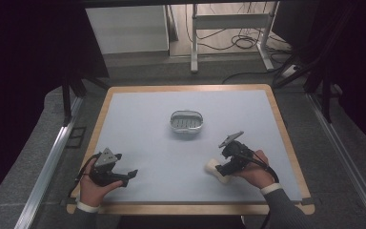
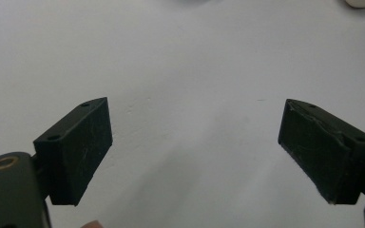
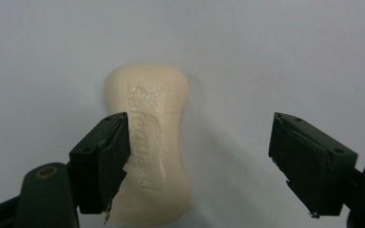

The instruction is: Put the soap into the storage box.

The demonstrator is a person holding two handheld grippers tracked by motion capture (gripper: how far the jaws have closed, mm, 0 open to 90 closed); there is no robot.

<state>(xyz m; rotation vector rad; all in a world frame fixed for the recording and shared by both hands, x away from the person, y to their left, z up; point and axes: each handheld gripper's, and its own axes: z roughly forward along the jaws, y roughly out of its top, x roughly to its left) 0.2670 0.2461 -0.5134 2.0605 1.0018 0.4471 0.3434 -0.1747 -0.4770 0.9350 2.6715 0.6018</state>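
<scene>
A cream bar of soap (image 1: pixel 217 170) lies flat on the pale blue table top at the front right. My right gripper (image 1: pixel 225 168) hovers just over it, held in a hand, jaws open. In the right gripper view the soap (image 3: pixel 157 142) lies lengthwise, with raised lettering on top. It sits toward the left jaw, which overlaps its edge, and the right gripper (image 3: pixel 199 156) has a wide gap on the other side. My left gripper (image 1: pixel 129 175) rests at the front left, open, with nothing but bare table between its jaws (image 2: pixel 195 142).
A grey oval soap dish (image 1: pixel 173 120) with a ribbed floor stands near the table's middle, beyond both grippers. The table (image 1: pixel 147 143) has a wooden rim. Desk legs and cables are on the floor behind it.
</scene>
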